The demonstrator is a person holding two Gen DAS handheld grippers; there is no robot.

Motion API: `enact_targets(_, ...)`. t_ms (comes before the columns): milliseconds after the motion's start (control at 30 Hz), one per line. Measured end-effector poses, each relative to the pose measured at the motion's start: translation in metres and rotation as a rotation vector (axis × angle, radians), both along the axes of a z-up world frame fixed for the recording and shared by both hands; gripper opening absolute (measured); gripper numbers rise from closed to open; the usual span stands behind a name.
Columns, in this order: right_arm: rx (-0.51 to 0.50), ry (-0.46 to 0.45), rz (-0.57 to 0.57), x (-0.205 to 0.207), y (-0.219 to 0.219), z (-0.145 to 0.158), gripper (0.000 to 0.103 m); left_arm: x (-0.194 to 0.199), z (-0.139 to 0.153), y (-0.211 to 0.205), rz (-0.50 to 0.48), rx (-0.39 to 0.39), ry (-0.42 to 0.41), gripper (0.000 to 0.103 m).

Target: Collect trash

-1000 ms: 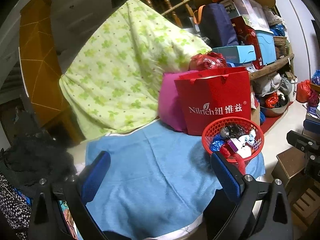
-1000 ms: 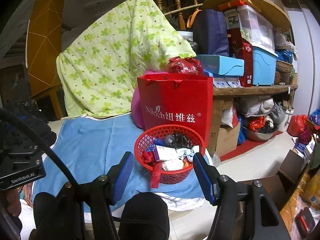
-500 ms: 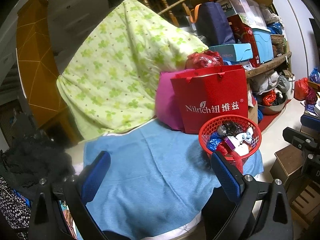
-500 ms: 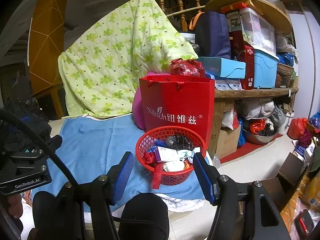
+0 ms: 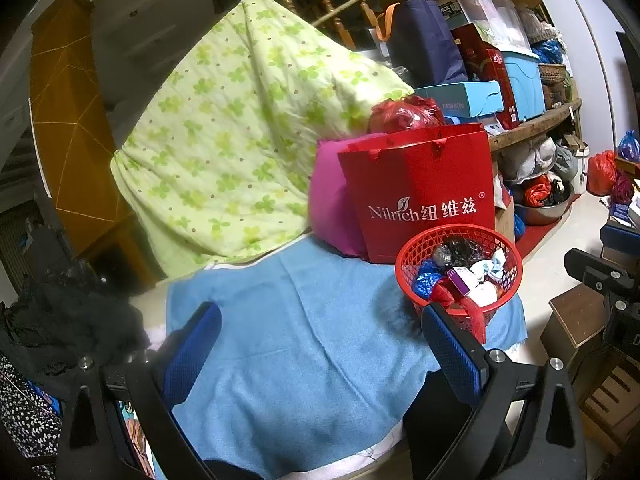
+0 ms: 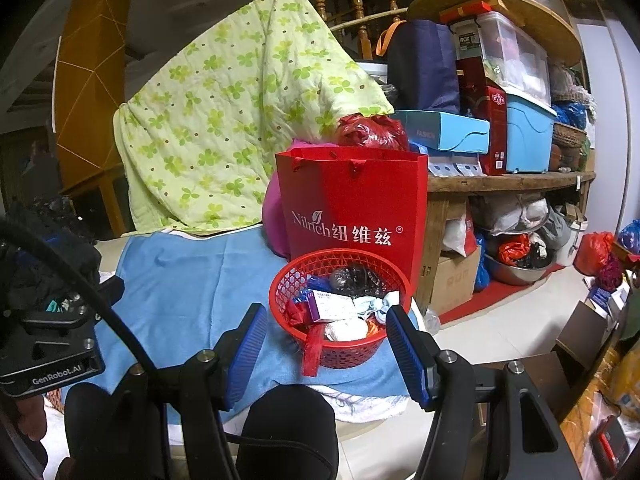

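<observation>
A red mesh basket (image 5: 404,256) (image 6: 280,288) filled with several pieces of trash, among them a white and purple box (image 6: 332,306), a black bag and crumpled paper, stands near the right corner of a blue cloth (image 5: 304,344) (image 6: 180,280). My left gripper (image 5: 320,344) hovers open over the cloth, left of the basket, with nothing between its blue pads. My right gripper (image 6: 326,354) is open too, low in front of the basket, and its fingers do not touch it.
A red paper bag (image 6: 352,216) and a pink cushion (image 5: 332,200) stand right behind the basket. A green flowered quilt (image 5: 240,140) hangs at the back. Cluttered wooden shelves (image 6: 508,180) with boxes fill the right. Dark clothes (image 5: 60,320) lie at the left.
The view drifts slightly between frames. The basket, the trash and both grippers keep their places, and both stay open.
</observation>
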State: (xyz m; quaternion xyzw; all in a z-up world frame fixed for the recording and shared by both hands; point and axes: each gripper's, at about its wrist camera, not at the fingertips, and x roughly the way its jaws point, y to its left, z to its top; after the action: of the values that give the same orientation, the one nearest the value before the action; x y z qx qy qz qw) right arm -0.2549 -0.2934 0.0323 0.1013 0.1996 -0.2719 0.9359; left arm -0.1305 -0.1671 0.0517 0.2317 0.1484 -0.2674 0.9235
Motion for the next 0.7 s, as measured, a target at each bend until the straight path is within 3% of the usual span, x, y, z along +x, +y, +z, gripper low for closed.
enact_targets(700, 0.003, 0.002, -0.005, 0.0001, -0.0016, -0.0005, 0.066, -0.0004, -0.0017, 0.0000, -0.004, 0.006, 0.000, 0.100)
